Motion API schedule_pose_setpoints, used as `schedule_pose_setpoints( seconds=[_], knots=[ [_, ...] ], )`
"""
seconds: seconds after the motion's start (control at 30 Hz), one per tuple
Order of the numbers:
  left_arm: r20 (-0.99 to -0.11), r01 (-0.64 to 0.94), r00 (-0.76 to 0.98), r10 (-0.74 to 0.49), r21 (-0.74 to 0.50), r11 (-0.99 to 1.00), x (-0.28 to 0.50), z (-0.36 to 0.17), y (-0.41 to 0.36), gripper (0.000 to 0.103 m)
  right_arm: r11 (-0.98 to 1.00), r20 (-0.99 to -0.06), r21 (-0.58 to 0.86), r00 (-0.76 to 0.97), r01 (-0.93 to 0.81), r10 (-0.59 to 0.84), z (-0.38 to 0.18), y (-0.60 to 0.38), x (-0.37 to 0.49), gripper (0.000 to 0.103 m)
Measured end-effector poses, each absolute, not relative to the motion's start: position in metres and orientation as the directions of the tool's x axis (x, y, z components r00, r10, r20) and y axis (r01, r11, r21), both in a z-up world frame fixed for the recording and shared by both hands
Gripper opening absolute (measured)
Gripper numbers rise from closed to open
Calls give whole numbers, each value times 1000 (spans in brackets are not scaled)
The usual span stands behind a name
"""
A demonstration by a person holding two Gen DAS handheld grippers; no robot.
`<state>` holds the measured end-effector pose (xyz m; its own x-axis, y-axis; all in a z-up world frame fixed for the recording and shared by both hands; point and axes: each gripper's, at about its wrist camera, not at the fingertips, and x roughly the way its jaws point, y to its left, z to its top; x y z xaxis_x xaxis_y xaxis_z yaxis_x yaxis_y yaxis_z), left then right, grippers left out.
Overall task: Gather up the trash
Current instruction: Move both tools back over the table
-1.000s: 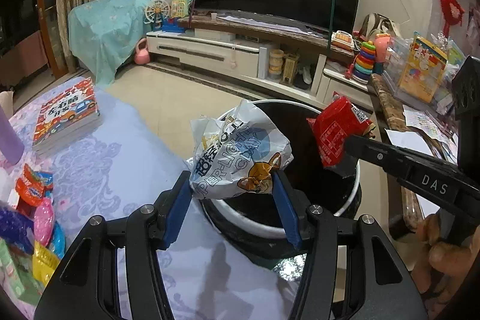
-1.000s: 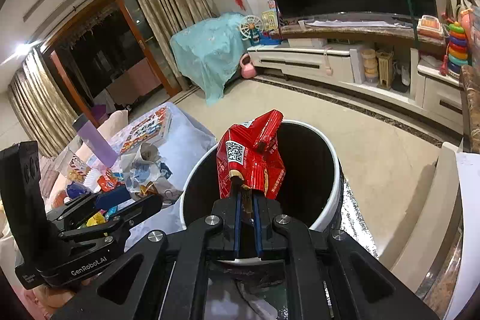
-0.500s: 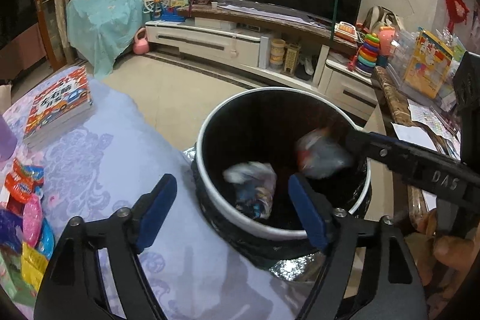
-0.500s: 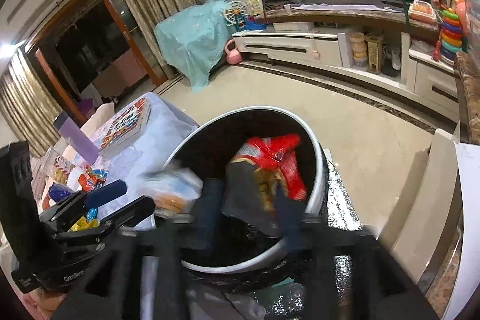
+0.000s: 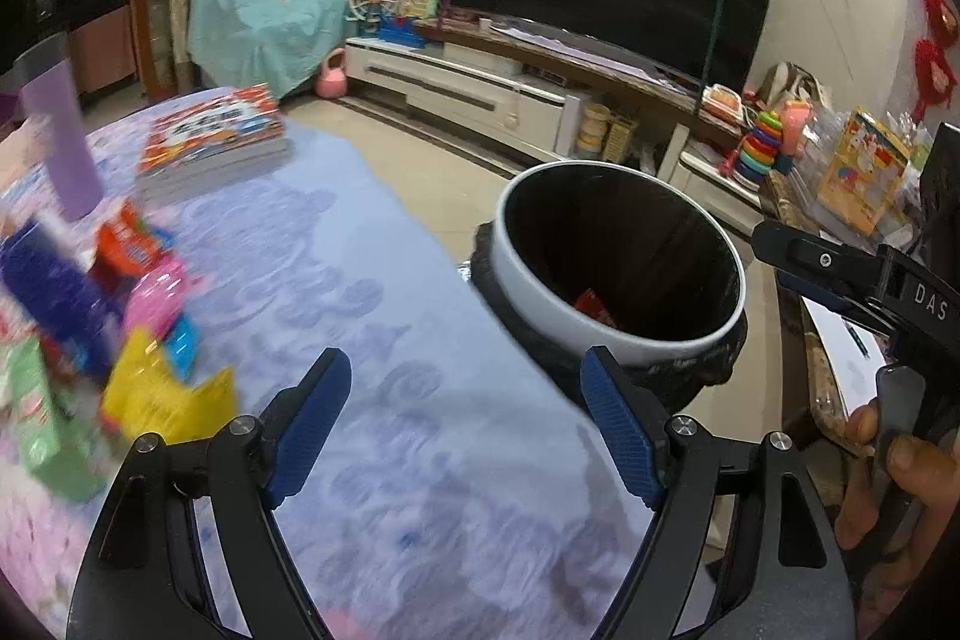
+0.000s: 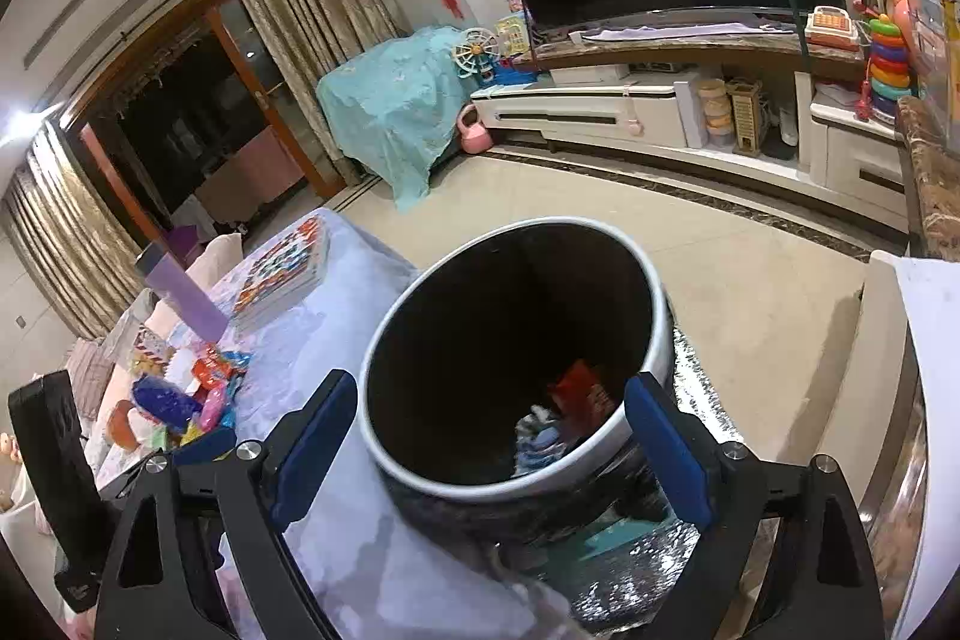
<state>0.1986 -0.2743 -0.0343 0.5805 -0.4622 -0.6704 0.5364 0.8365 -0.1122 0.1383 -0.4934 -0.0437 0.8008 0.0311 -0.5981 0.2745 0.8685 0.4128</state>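
My left claw (image 5: 462,418) is wide open over the table (image 5: 372,316) and holds nothing. My right claw (image 6: 489,445) is opening wide above the bin (image 6: 660,316), with nothing between its jaws. The red bag (image 6: 579,391) and a white bag (image 6: 540,439) lie down inside the bin. More wrappers (image 5: 144,316) sit on the table to the left.

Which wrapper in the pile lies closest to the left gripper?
The yellow wrapper, at the pile's near edge beside the left gripper; the pink and blue ones lie farther back.
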Motion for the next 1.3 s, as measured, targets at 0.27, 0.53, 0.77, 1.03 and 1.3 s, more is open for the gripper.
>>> schedule_pose_setpoints(
  seconds=[0.27, 0.53, 0.77, 1.03, 1.3],
  knots=[
    [-666, 466, 613, -425, -130, 875, 178, -39, -221, 82, 892, -571, 401, 818, 211, 63, -36, -447, 127, 95],
    [-668, 360, 648, -364, -153, 920, 167, -46, -157, 82, 901, -570, 409, 811, 146, 128, -42, -401, 125, 96],
    [-677, 265, 669, -306, -168, 949, 166, -54, -105, 82, 904, -588, 418, 785, 88, 195, -53, -358, 130, 96],
    [-681, 198, 684, -261, -171, 965, 168, -58, -69, 82, 912, -595, 411, 760, 7, 262, -58, -315, 136, 96],
    [-685, 145, 696, -215, -159, 976, 171, -62, -39, 83, 910, -603, 414, 738, -35, 303, -62, -293, 149, 96]
  ],
)
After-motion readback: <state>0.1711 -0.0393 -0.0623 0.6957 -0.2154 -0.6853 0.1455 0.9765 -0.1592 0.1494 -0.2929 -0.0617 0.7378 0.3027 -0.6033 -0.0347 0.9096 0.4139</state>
